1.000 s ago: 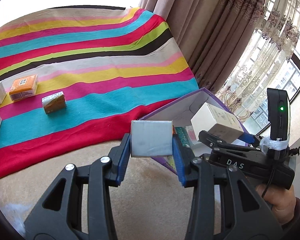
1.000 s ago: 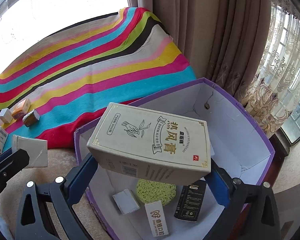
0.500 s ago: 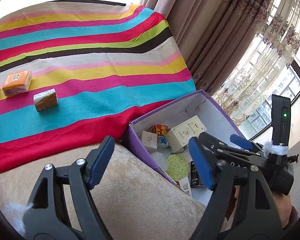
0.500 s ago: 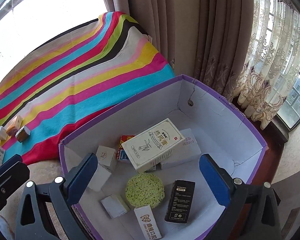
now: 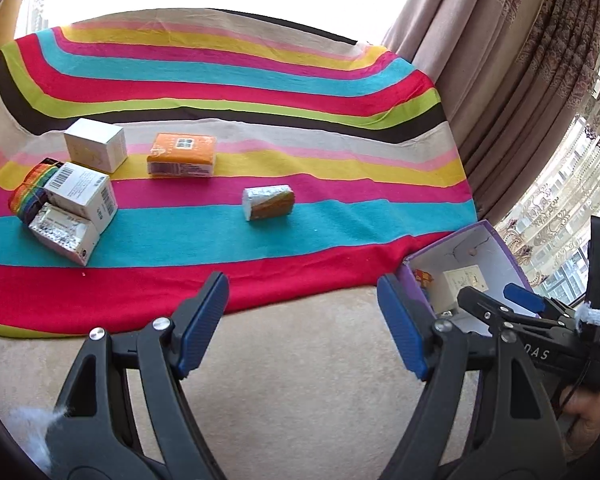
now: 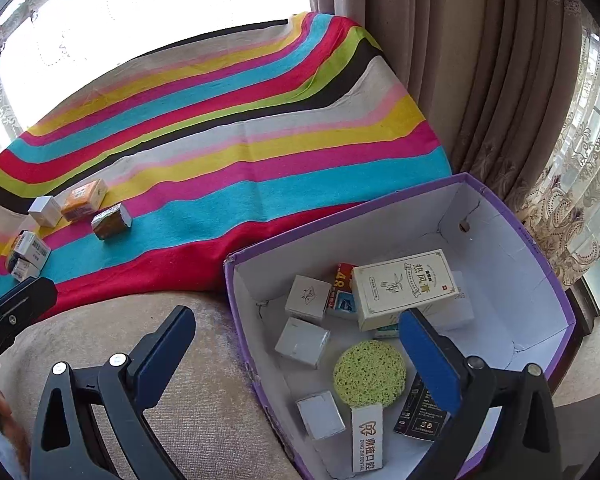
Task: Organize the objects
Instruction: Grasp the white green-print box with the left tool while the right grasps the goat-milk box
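Five small packages left on the striped blanket (image 5: 308,236), foil-wrapped block (image 5: 268,202) nearest; purple box (image 6: 536,264) already crowded. Left gripper (image 5: 302,330) and right gripper (image 6: 300,356) both spread wide, empty. Likely trouble: crushing soft foil, or snagging blanket folds underneath.

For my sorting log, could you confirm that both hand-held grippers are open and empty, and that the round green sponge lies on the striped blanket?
Not quite: the round green sponge lies inside the purple box, as the right wrist view shows. Both the left hand-held gripper and right hand-held gripper are open and empty.
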`<action>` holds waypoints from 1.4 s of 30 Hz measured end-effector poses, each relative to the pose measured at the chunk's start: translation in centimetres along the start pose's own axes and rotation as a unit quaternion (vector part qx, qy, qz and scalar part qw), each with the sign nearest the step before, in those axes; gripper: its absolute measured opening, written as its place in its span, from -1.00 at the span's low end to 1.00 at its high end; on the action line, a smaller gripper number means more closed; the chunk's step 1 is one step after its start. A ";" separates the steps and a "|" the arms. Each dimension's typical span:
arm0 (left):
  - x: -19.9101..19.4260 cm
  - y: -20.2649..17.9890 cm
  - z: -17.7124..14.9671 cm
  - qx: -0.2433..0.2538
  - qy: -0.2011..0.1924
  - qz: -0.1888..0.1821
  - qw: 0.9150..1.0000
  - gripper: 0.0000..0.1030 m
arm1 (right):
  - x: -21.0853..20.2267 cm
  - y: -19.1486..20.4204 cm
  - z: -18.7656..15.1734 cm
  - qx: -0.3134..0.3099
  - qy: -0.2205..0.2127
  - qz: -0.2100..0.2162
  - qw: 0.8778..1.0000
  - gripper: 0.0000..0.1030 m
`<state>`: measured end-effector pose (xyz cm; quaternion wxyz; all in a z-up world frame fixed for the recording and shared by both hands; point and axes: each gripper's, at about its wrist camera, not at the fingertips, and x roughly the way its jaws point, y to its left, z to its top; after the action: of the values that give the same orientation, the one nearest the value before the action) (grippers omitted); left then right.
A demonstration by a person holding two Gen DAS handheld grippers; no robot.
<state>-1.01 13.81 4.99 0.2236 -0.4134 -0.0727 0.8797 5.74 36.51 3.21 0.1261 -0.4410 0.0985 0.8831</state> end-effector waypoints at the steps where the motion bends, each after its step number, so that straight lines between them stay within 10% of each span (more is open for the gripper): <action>1: -0.4 1.2 0.0 -0.008 -0.002 0.009 1.000 0.54 | -0.1 0.7 0.1 -0.007 -0.001 0.003 1.000 1.00; 15: -0.3 16.4 1.6 -0.069 0.084 0.086 0.990 0.78 | 2.3 10.7 1.2 -0.118 0.016 0.066 0.991 1.00; 42: 2.0 14.9 2.8 0.027 0.097 0.108 0.989 0.57 | 8.9 18.1 5.4 -0.164 0.014 0.046 0.985 1.00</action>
<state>-9.21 1.61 0.75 0.1446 -0.4960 0.0178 0.8560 -9.09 22.13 0.39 0.0103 -0.4631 -0.0260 0.8858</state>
